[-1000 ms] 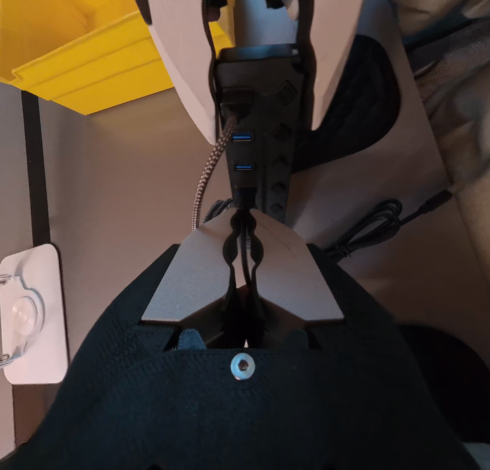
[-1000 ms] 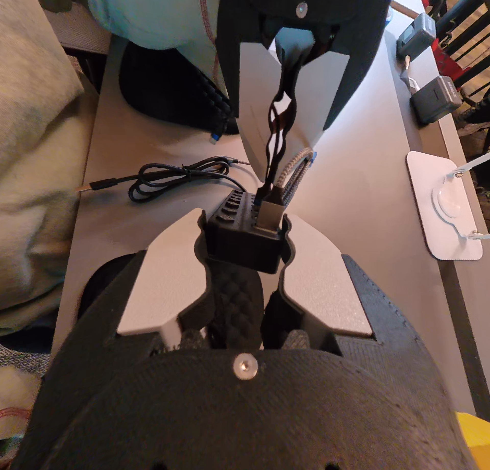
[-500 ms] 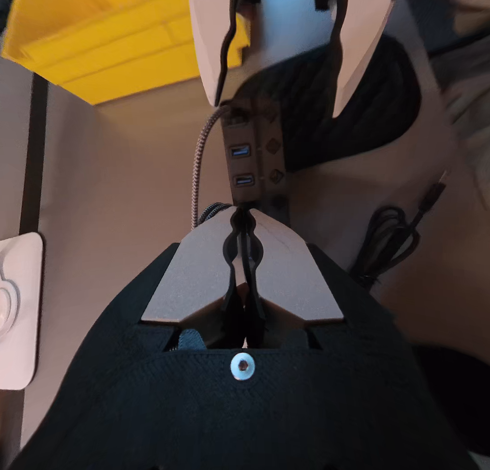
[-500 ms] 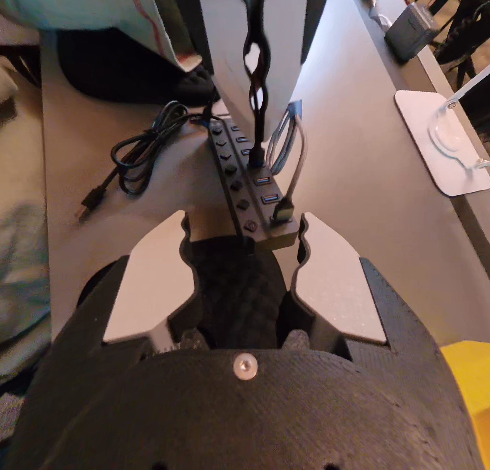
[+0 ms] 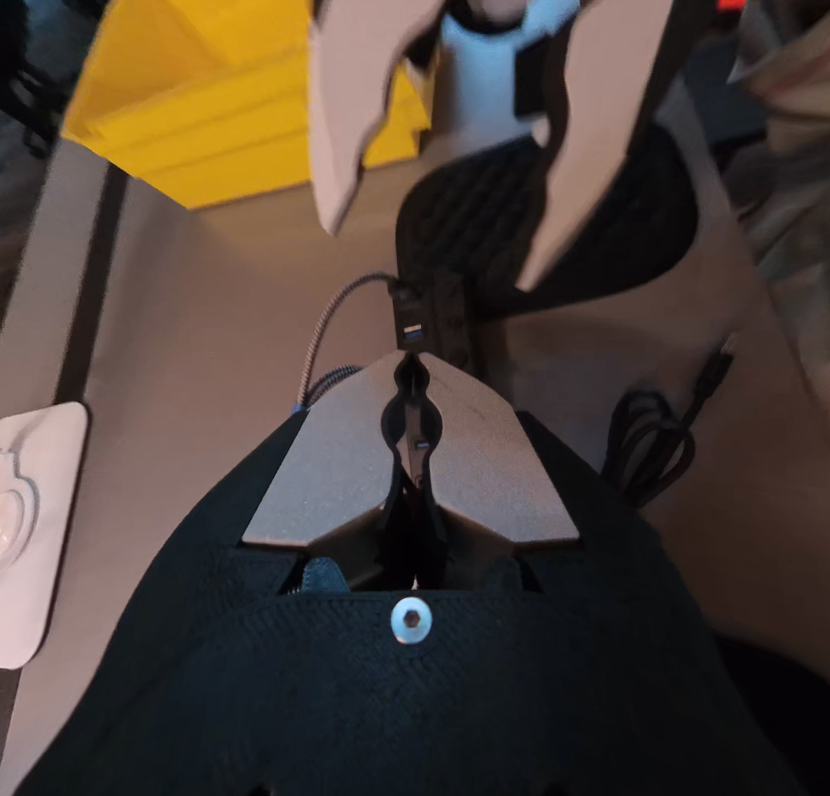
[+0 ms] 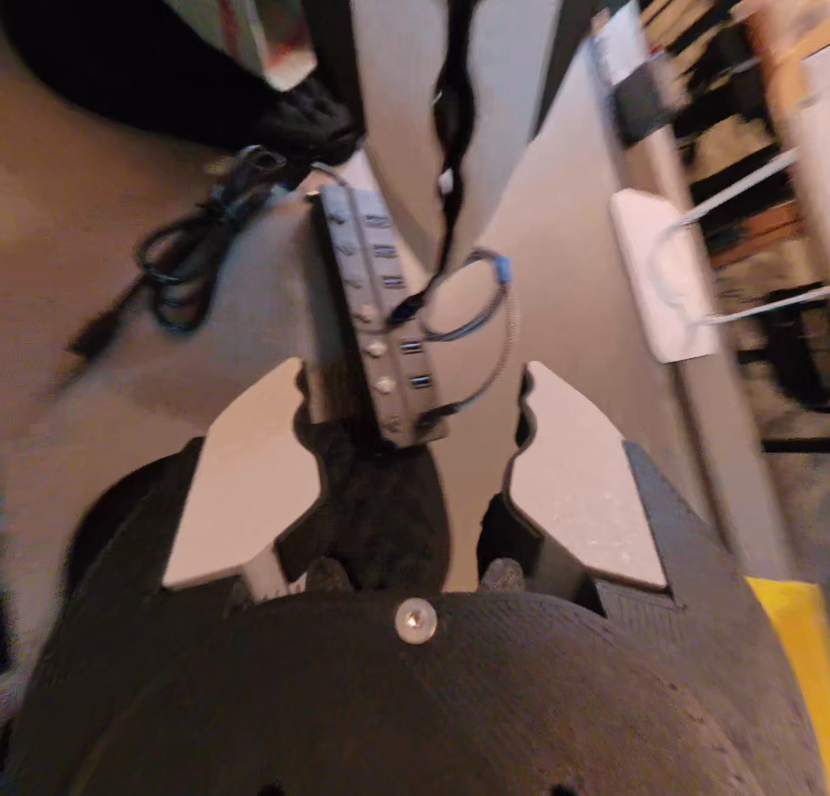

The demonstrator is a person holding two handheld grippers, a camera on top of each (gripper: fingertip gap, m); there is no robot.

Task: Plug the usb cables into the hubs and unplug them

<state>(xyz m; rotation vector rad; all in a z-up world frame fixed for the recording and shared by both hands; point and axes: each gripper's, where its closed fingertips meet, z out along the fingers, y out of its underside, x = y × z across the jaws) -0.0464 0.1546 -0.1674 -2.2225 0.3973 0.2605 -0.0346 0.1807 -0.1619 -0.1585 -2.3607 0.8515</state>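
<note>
left hand-held gripper (image 5: pixel 411 361) pinched nearly closed on a thin black cable (image 6: pixel 449 217) plugged mid-hub (image 6: pixel 381 325); right hand-held gripper (image 6: pixel 411 393) wide apart, empty, hub lying on bench (image 6: pixel 561 191). likely unplugging: next, steady hub, pull straight.

A grey surface (image 6: pixel 561 217) is seen. On it a long black hub (image 6: pixel 359 307) is laid, with a bundled black cable (image 6: pixel 188 262) beside it. A white plate (image 6: pixel 660 276) and a yellow bin (image 5: pixel 215 101) are placed near the edges.
</note>
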